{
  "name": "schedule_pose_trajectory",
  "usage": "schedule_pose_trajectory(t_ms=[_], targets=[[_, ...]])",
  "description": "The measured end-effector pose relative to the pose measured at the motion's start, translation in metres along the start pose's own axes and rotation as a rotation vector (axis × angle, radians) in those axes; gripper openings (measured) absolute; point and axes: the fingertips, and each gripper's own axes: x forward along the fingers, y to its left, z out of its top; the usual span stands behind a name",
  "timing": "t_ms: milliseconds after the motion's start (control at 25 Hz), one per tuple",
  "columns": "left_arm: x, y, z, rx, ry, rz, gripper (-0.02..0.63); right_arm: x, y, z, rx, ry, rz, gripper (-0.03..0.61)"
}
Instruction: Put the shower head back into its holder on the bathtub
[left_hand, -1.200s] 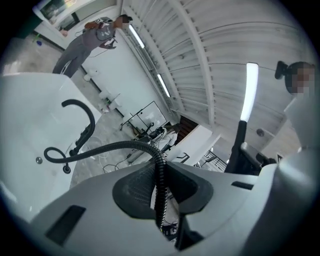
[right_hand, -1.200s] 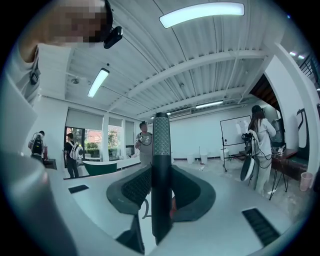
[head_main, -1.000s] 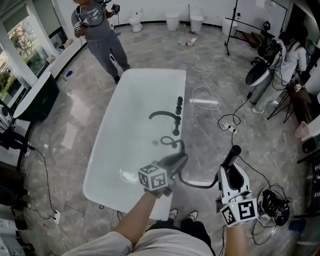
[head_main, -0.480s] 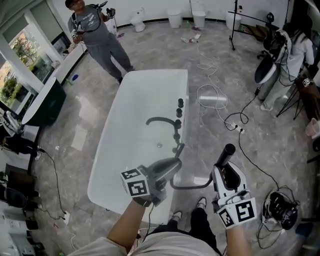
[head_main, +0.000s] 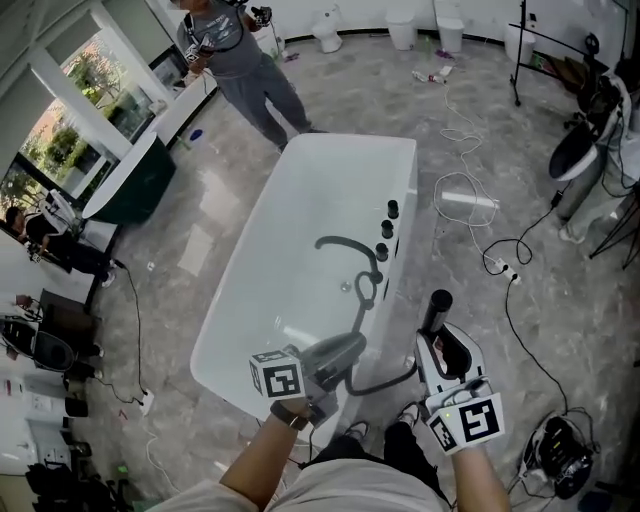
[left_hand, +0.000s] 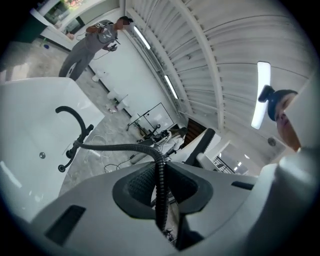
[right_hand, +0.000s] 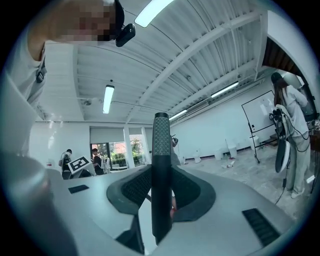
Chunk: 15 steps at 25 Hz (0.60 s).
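Shower head in hand, not yet back in its holder.

On the left, my left gripper (head_main: 345, 350) was clenched on the hose (left_hand: 115, 146), a dark, ribbed, flexible line running from between my jaws to the dark fittings (head_main: 381, 252) on the rim of the tub (head_main: 290, 260). The holder should be among them, though I could not pick it out. The tub was glossy white, smooth and round-cornered, on a polished grey stone floor. To the right, my right gripper (head_main: 437, 335) was grasping the shower head (head_main: 437, 305), a slim dark rod with a knurled surface, off the tub's near corner and well apart from the fittings. The pick-up was done, I judged; carrying it over and seating it remained.
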Motion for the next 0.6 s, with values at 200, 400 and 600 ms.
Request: schedule_pose_trajectory(t_ms=[200, 400, 600], targets=[[0.0, -0.025, 0.01, 0.035, -0.077, -0.042, 0.06, 0.008, -0.008, 0.002, 0.006, 0.002, 0.053, 0.129], [-0.018, -0.036, 0.025, 0.036, -0.081, 0.031, 0.06, 0.021, 0.01, 0.011, 0.004, -0.012, 0.104, 0.129], [-0.049, -0.035, 0.044, 0.032, -0.115, 0.105, 0.06, 0.037, 0.027, 0.003, 0.02, 0.001, 0.141, 0.129]])
